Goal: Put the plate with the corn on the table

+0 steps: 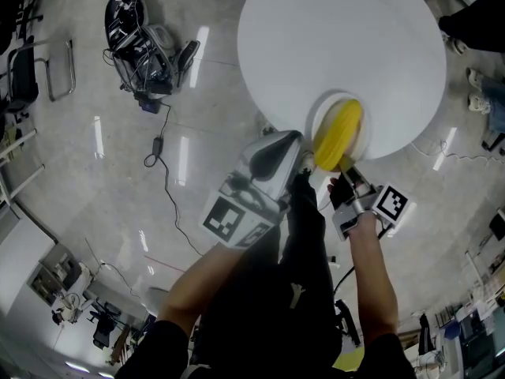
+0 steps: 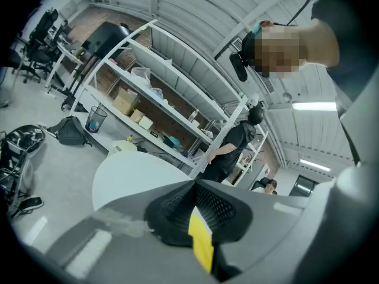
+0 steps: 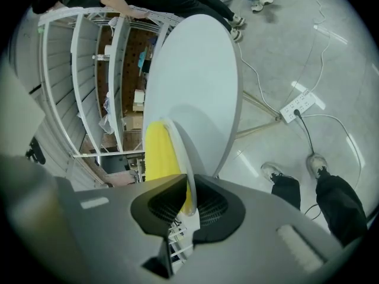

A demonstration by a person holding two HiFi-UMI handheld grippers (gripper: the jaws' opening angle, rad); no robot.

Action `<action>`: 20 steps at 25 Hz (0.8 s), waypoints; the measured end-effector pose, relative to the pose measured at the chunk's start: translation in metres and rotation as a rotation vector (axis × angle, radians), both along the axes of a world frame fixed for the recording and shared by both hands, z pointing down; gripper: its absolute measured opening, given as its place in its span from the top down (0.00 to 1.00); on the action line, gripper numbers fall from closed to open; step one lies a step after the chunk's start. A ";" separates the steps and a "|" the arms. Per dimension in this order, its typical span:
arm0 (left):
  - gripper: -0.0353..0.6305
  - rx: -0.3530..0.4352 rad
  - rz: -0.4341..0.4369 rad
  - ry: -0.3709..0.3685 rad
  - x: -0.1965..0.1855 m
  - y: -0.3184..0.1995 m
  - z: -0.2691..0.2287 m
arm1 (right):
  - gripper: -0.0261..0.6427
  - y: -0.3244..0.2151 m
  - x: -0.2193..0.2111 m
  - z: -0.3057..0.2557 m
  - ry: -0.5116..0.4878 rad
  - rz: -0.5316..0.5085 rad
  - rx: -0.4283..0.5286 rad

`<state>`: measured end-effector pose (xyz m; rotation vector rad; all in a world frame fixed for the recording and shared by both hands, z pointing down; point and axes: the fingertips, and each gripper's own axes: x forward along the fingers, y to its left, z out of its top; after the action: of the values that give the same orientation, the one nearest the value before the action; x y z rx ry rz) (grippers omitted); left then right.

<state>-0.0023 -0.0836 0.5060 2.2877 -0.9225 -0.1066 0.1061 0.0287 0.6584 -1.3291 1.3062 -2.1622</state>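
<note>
A white plate (image 1: 361, 142) carrying a yellow corn cob (image 1: 338, 129) lies at the near edge of the round white table (image 1: 331, 46). My right gripper (image 1: 347, 169) is shut on the plate's near rim. In the right gripper view the thin rim (image 3: 179, 149) runs between the jaws of the right gripper (image 3: 189, 201), with the corn (image 3: 156, 152) on its left and the table (image 3: 195, 81) behind. My left gripper (image 1: 295, 137) hovers just left of the plate, shut and holding nothing. In its own view the left gripper (image 2: 194, 186) points over the table (image 2: 133, 170).
A black bag with cables (image 1: 138, 38) and a metal chair frame (image 1: 55, 69) sit on the floor to the left. A person's shoes (image 1: 476, 87) stand right of the table. A power strip (image 3: 302, 105) lies on the floor. White shelves (image 2: 160, 99) and a person in black (image 2: 234, 147) are beyond the table.
</note>
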 end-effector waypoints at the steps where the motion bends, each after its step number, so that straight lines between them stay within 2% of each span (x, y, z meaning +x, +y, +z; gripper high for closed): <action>1: 0.94 -0.002 0.000 -0.001 0.000 0.000 0.000 | 0.89 0.000 0.001 0.000 0.007 0.000 -0.004; 8: 0.94 -0.004 -0.009 -0.003 -0.001 -0.002 0.001 | 0.87 0.000 0.015 -0.004 0.127 0.053 -0.031; 12: 0.94 -0.006 -0.010 -0.004 -0.001 -0.002 0.002 | 0.80 -0.003 0.016 -0.008 0.122 0.085 -0.024; 20: 0.94 -0.009 -0.003 -0.003 0.003 0.000 0.002 | 0.77 -0.003 0.019 -0.009 0.135 0.081 -0.008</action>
<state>0.0004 -0.0833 0.5078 2.2788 -0.9264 -0.1004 0.1247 0.0260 0.6491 -1.5271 1.2691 -2.0569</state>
